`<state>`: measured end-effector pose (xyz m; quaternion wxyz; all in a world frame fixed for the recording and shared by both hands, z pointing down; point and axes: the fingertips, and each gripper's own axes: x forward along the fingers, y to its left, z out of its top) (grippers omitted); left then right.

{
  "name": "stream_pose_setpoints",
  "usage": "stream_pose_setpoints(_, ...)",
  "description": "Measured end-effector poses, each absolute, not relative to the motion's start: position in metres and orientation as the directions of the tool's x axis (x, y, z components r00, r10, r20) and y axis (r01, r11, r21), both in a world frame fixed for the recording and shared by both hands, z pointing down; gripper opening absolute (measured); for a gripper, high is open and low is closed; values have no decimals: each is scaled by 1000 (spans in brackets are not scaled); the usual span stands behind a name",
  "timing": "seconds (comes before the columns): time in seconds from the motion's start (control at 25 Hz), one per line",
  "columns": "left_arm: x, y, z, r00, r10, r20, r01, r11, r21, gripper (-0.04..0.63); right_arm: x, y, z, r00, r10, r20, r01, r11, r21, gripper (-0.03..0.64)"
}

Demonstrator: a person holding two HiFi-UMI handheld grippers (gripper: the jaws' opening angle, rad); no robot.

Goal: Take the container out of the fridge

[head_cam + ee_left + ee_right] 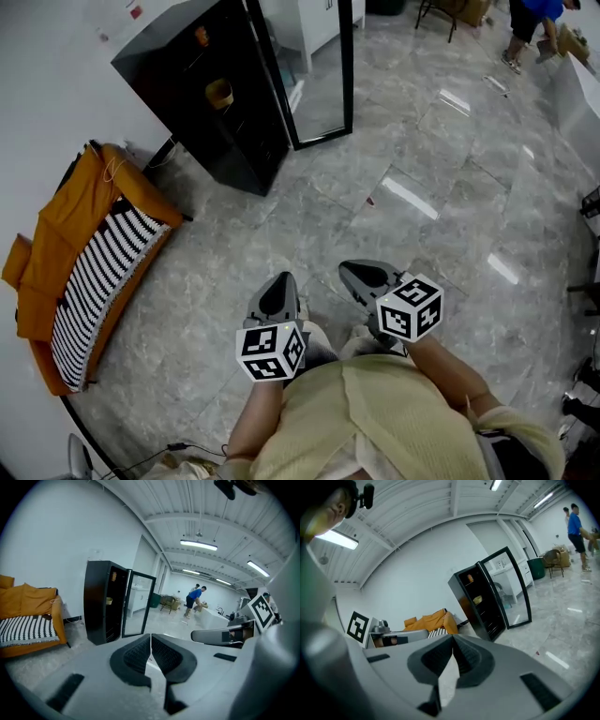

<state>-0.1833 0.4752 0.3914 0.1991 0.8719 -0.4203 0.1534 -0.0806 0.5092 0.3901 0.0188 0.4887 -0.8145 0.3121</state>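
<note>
Here, the tan container (219, 93) sits upright, mouth up, on a middle shelf inside the fridge (161, 62), whose door (348, 66) stands open. Well apart from the fridge, the left gripper (280, 291) and right gripper (364, 277) are pressed together, empty.

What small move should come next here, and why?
Probably a step toward the fridge. Its door stands open and a pale container sits inside, but the left gripper and the right gripper are both shut, empty, and far from it across the floor.
</note>
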Motion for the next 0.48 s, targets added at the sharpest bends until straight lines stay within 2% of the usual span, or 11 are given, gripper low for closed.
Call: stream_pose_setpoints(0.48,-221,386,389,623,-640,450,-777,-572,262,26,-121,426,391,-481,-782,396,-845,294,-446,29)
